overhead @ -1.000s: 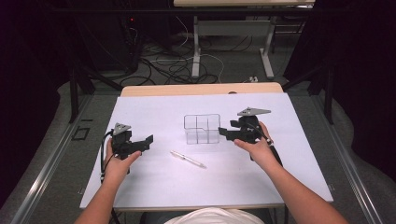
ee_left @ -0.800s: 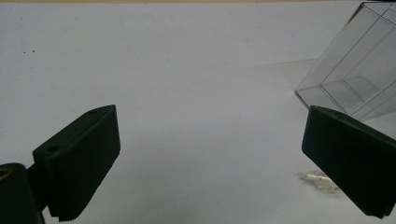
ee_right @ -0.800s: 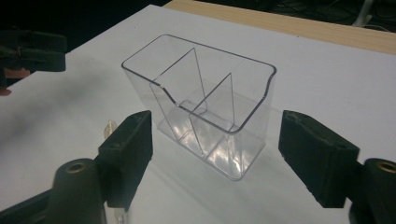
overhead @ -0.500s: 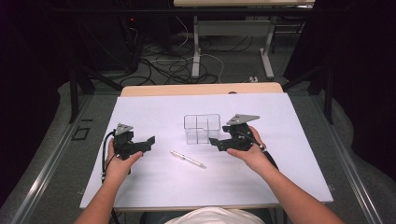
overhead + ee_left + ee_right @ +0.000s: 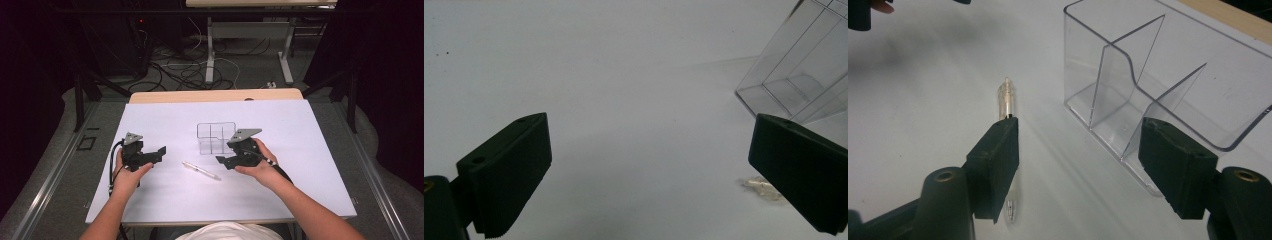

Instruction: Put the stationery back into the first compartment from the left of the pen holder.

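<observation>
High view first. Saw the left gripper (image 5: pixel 161 150) parked over the left part of the white table cover (image 5: pixel 310 165), held in the left hand (image 5: pixel 127 172), jaws well apart and nothing in them. Found the clear pen (image 5: pixel 201 170) lying flat on the cover between both grippers, touching neither, just in front of the clear divided organizer (image 5: pixel 216 137). Caught the right gripper (image 5: pixel 223 161) in the right hand (image 5: pixel 260 167), just beside the organizer's near right corner and pointing left toward the pen's end.

Left gripper view next. Same story for the left gripper (image 5: pixel 649 135): spread wide, gripping zilch, just bare cover in the gap. Got a tilted corner of the organizer (image 5: pixel 804 75) at upper right. Also noticed a small glinty clear bit beside the right-hand jaw, too little of it to call.

Right gripper view last. Looked along the right gripper (image 5: pixel 1080 135), roughly half open and clamped on nothing. Had just been closing those jaws a bit, with only cover and an organizer corner in between. Spotted the pen (image 5: pixel 1007 97) running under the left-hand jaw, poking out past its tip, not pinched. Found the organizer (image 5: pixel 1168 75) upright, close behind the right-hand jaw.
</observation>
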Demonstrator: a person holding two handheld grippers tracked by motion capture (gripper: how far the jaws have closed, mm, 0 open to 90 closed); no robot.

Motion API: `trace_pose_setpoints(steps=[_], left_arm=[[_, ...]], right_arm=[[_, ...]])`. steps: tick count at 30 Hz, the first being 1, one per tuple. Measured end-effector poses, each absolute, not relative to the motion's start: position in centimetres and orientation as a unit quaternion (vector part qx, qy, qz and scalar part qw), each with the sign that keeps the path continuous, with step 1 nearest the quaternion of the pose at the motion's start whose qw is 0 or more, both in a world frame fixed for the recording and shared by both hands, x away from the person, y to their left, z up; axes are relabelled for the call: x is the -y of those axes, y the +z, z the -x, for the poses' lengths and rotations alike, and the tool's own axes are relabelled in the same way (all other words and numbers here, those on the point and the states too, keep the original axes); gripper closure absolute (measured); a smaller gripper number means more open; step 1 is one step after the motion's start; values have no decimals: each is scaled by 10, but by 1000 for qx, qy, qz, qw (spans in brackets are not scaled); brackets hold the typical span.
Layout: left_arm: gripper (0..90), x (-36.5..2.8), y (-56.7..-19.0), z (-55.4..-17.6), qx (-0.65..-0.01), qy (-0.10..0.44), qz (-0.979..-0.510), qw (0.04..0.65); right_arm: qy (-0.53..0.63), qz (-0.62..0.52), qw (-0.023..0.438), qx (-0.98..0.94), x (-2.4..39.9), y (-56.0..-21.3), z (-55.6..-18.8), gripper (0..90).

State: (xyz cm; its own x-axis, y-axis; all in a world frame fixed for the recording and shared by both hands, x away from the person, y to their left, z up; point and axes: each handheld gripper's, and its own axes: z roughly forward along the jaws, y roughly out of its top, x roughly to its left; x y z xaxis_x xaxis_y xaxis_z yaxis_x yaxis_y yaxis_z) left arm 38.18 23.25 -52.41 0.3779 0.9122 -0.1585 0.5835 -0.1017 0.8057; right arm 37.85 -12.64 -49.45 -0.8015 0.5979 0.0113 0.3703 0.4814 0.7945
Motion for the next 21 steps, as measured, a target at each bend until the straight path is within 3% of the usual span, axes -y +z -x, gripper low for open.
trace_pose_setpoints(steps=[21], left_arm=[[37,-231,-523,-380,-520,203,-718,416]], right_arm=[[333,-295,72,-893,97,-512,-381,564]])
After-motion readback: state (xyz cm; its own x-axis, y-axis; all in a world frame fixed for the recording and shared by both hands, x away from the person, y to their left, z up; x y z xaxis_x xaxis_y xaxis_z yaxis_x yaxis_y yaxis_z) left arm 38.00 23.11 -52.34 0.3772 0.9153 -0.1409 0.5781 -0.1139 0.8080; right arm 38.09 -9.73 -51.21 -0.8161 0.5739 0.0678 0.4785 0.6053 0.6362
